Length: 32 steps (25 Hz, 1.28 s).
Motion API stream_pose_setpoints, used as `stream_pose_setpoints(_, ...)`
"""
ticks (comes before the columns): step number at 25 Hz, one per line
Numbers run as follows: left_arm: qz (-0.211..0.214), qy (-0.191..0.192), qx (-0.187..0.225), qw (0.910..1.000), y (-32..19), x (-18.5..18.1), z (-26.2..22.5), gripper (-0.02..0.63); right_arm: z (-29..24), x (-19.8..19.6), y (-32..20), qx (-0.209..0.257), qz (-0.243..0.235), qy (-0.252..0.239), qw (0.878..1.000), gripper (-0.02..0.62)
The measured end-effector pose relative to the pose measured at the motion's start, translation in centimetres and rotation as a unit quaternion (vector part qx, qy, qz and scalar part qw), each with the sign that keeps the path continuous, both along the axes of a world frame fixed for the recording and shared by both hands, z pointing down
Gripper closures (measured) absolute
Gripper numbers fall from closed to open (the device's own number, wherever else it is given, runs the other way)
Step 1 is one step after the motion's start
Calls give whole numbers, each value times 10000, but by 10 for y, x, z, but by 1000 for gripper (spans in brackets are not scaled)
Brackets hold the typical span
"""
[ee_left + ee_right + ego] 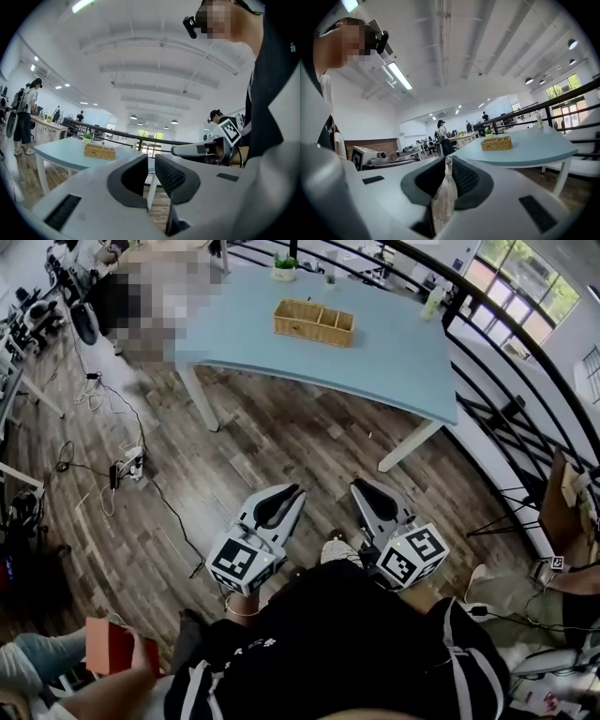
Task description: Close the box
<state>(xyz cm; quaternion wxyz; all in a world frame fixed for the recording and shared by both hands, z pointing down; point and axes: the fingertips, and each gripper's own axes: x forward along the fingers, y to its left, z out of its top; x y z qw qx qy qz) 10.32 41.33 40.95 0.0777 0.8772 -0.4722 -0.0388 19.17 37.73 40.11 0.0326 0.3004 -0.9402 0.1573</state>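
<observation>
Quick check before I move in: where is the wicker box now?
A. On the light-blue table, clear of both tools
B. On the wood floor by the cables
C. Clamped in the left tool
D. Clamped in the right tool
A: the wicker box sits on the light-blue table, while the left tool and right tool are shut, empty and well short of the table.

A pale blue desk on white legs stands on the wooden floor. A compartmented wicker basket sits mid-top, with a small potted plant and a bottle at its far edge.
</observation>
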Motion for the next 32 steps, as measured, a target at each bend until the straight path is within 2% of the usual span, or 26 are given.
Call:
stream_pose_setpoints(10,-478,-85,-185,9986,-33,-36,10,577,7,-23,-56,-53,-129,-88,9999,540)
stream_pose_setpoints(19,-839,-200,-294,9958,-91,-74,7,577,9,-54,-125,-106,-307,-258,9991,537)
stream_pose_setpoints(32,-513,-156,-194,9984,-225,-75,-6,552,6,-46,-248,-86,18,-210,9997,529)
